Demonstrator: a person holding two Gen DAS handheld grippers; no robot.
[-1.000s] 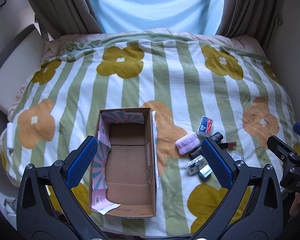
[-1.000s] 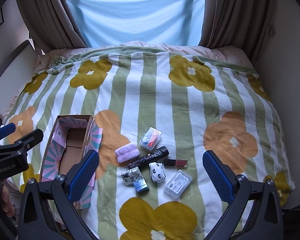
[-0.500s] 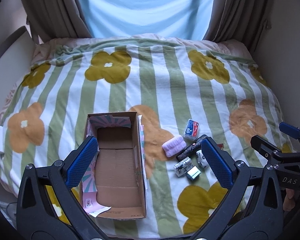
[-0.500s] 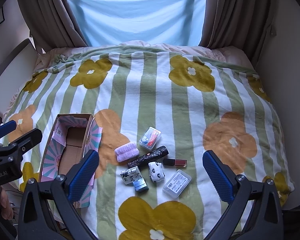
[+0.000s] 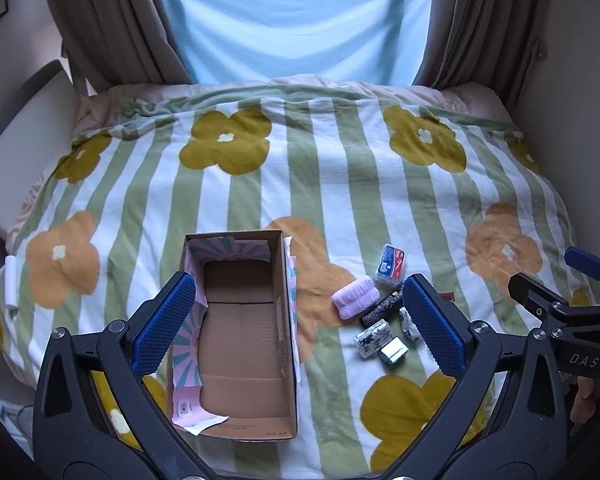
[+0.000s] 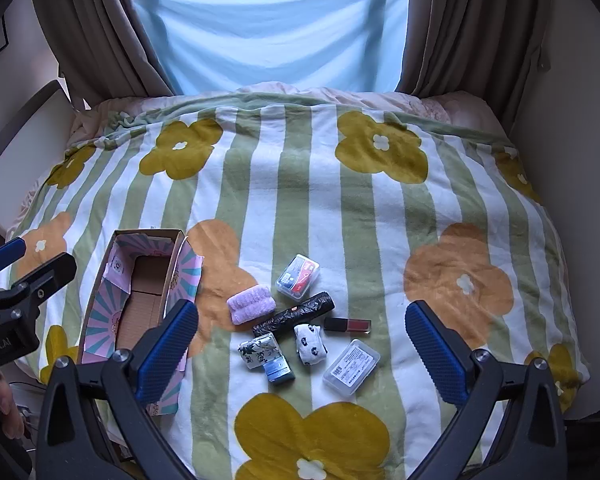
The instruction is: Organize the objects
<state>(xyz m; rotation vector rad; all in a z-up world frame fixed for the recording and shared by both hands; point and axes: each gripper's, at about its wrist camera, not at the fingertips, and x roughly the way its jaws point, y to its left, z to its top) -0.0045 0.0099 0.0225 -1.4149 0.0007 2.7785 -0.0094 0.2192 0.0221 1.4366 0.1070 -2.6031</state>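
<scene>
An open cardboard box (image 5: 242, 332) (image 6: 142, 300) with pink striped flaps lies empty on the bed. To its right sits a cluster: a lilac towel roll (image 6: 251, 304) (image 5: 355, 301), a clear case with red and blue contents (image 6: 297, 277) (image 5: 389, 266), a black patterned tube (image 6: 294, 314), a red lipstick (image 6: 348, 325), a spotted sock (image 6: 310, 344), a floral pouch (image 6: 259, 350), a small blue box (image 6: 279, 369) and a clear labelled case (image 6: 351, 367). My left gripper (image 5: 296, 326) hangs open above the box. My right gripper (image 6: 300, 344) is open above the cluster.
A striped blanket with big flowers (image 6: 340, 208) covers the bed. Brown curtains (image 6: 452, 28) and a blue sheet (image 6: 268, 28) hang at the far end. A pale wall (image 6: 572, 120) runs along the right and a chair back (image 5: 20, 132) stands at the left.
The left gripper has pulled back and up, so the box and objects look smaller and sit further right in its view. The right gripper's view is almost unchanged.
</scene>
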